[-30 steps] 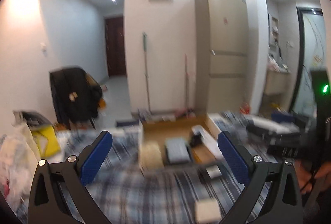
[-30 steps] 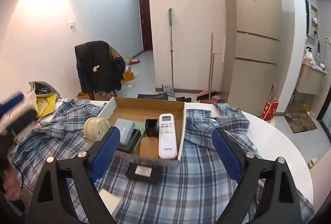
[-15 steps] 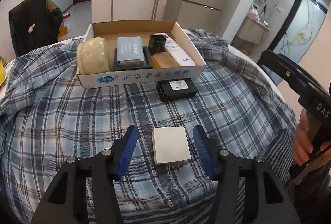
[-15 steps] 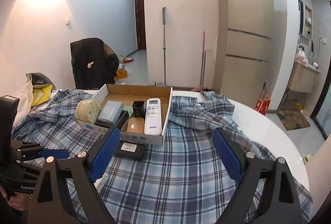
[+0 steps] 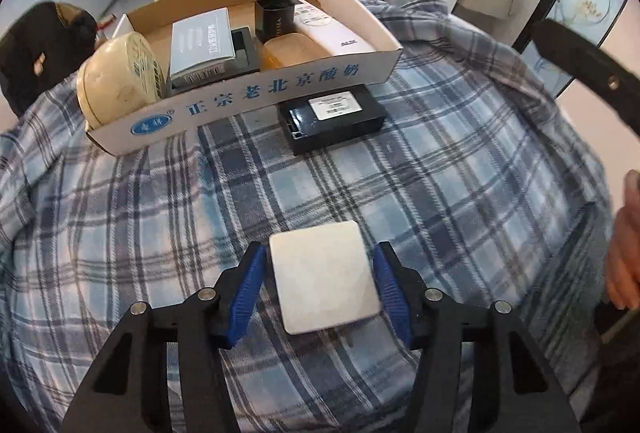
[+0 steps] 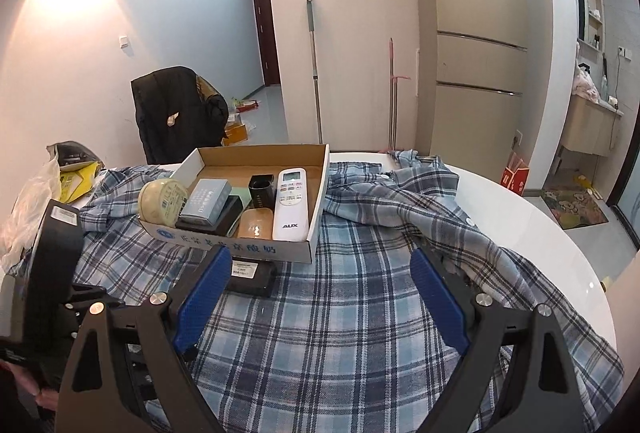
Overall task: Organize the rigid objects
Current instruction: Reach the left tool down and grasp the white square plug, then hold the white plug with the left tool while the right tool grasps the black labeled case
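Observation:
A white square power adapter (image 5: 323,273) lies on the plaid cloth between the blue pads of my left gripper (image 5: 320,283); the pads sit close on both sides, contact unclear. A black box with a white label (image 5: 334,117) lies in front of the cardboard tray (image 5: 260,98), also seen in the right wrist view (image 6: 250,275). The tray (image 6: 240,249) holds a tape roll (image 6: 162,201), a grey box (image 6: 208,201), a black cup (image 6: 261,189), an amber block (image 6: 256,227) and a white remote (image 6: 291,203). My right gripper (image 6: 320,301) is open and empty above the cloth.
The plaid shirt (image 6: 360,313) covers a round white table (image 6: 540,233). A bunched shirt fold (image 6: 420,189) lies right of the tray. The left gripper's body (image 6: 52,273) stands at the left. Bags (image 6: 68,169) sit at the far left.
My left gripper tilted down from the room to the table, moved over the white adapter and narrowed around it. The right gripper drifted slightly and stayed open.

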Motion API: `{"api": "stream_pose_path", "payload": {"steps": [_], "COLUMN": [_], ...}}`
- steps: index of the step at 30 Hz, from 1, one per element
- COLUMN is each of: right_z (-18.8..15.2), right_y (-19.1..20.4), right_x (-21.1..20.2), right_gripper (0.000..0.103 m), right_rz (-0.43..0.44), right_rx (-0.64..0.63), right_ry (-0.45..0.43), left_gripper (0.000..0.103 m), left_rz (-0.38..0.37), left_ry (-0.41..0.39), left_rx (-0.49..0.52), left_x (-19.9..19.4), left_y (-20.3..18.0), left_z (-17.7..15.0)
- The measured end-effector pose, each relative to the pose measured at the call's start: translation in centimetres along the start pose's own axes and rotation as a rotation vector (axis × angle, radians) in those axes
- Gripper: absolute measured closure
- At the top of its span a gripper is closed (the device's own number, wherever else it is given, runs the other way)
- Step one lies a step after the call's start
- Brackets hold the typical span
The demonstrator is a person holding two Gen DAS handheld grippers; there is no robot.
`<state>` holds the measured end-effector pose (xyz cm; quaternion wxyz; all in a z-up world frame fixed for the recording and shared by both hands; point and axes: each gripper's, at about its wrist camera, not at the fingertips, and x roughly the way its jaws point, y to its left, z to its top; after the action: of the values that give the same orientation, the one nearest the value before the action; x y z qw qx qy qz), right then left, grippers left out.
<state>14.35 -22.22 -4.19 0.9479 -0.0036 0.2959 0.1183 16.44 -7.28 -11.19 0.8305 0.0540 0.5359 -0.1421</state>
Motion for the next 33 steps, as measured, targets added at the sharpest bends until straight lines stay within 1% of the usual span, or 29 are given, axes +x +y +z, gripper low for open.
{"api": "stream_pose_path", "payload": {"steps": [3, 5, 7, 10, 14, 17, 20, 21, 25, 27, 29, 30, 31, 32, 33], "right_z": [-0.2, -0.4, -0.4, -0.2, -0.1, -0.1, -0.1, 0.0, 0.3, 0.6, 0.8, 0.9, 0.9, 0.9, 0.9], "right_y": [0.0, 0.0, -0.3, -0.7, -0.5, -0.2, 0.2, 0.3, 0.9, 1.2, 1.6, 1.9, 2.0, 2.3, 2.5], "right_x": [0.4, 0.5, 0.5, 0.3, 0.1, 0.1, 0.5, 0.6, 1.2, 1.5, 1.9, 2.2, 2.5, 2.7, 3.0], "right_gripper": [0.013, 0.013, 0.013, 0.013, 0.013, 0.013, 0.013, 0.013, 0.013, 0.013, 0.013, 0.013, 0.014, 0.016, 0.016], "right_rz": [0.017, 0.004, -0.004, -0.001, -0.013, -0.031, -0.036, -0.034, -0.025, -0.025, -0.023, -0.017, -0.012, -0.008, -0.002], "right_rx": [-0.011, -0.013, -0.002, 0.018, 0.008, -0.009, -0.023, -0.023, -0.022, -0.02, -0.016, -0.01, -0.003, 0.008, 0.02], "right_ry": [0.022, 0.021, 0.02, 0.019, 0.009, 0.003, 0.015, 0.024, 0.057, 0.069, 0.081, 0.089, 0.098, 0.106, 0.112], "left_gripper": [0.049, 0.053, 0.055, 0.055, 0.055, 0.055, 0.055, 0.055, 0.055, 0.055, 0.056, 0.056, 0.056, 0.056, 0.056], "left_rz": [0.011, 0.008, 0.006, 0.03, 0.051, 0.089, 0.173, 0.182, 0.148, 0.166, 0.203, 0.196, 0.169, 0.147, 0.142], "left_ry": [-0.001, 0.011, 0.01, -0.02, -0.052, -0.086, -0.142, -0.155, -0.153, -0.161, -0.192, -0.182, -0.186, -0.195, -0.209], "left_rx": [0.025, 0.027, 0.008, -0.009, -0.062, -0.098, -0.094, -0.09, -0.111, -0.128, -0.163, -0.186, -0.208, -0.233, -0.258], "left_x": [0.4, 0.4, 0.0, -0.8, -1.9, -2.2, -2.2, -2.0, -1.2, -0.6, -0.4, -0.2, -0.3, -0.6, -0.9], "left_y": [-0.4, -0.3, 0.3, 1.5, 4.0, 5.8, 6.6, 6.8, 8.1, 8.7, 9.6, 10.2, 10.8, 11.4, 12.0], "left_z": [-0.1, 0.0, 0.2, 0.5, 0.9, 1.1, 1.0, 1.0, 0.6, 0.4, -0.1, -0.3, -0.5, -0.6, -0.8]}}
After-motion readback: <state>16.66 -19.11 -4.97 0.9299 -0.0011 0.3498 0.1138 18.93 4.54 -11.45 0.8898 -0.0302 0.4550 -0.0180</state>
